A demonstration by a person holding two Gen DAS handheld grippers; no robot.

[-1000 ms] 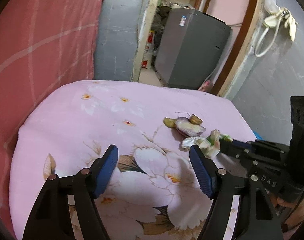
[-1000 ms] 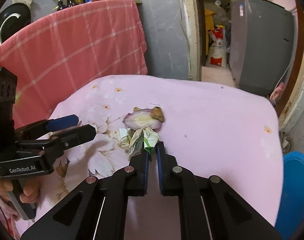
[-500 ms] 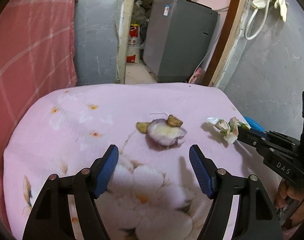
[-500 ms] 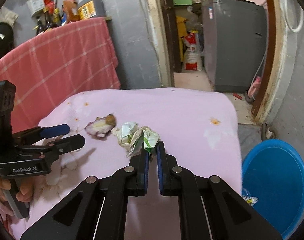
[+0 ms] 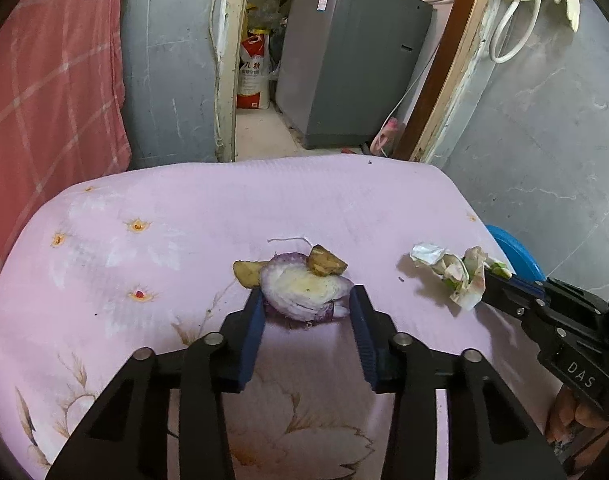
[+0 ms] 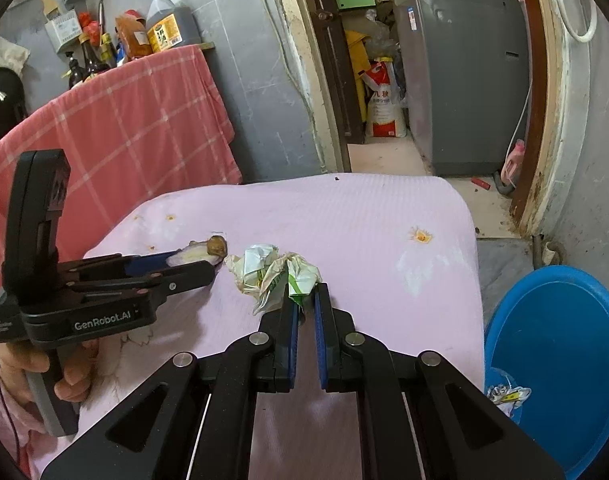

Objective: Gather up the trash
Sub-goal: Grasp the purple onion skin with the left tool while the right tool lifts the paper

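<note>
Onion slice [image 5: 306, 294], cut face up, with a brown scrap [image 5: 326, 263] on top, lies mid-counter [image 5: 192, 208] on the pink floral cloth; your left hand-held gripper [image 5: 306, 310] is closing around it, pads at its flanks. Right of the onion: crumpled wrapper [image 6: 274, 272], pinched by your right hand-held gripper [image 6: 305, 300], likely bound for the blue basin [image 6: 560, 356] beyond the counter's edge.
</note>
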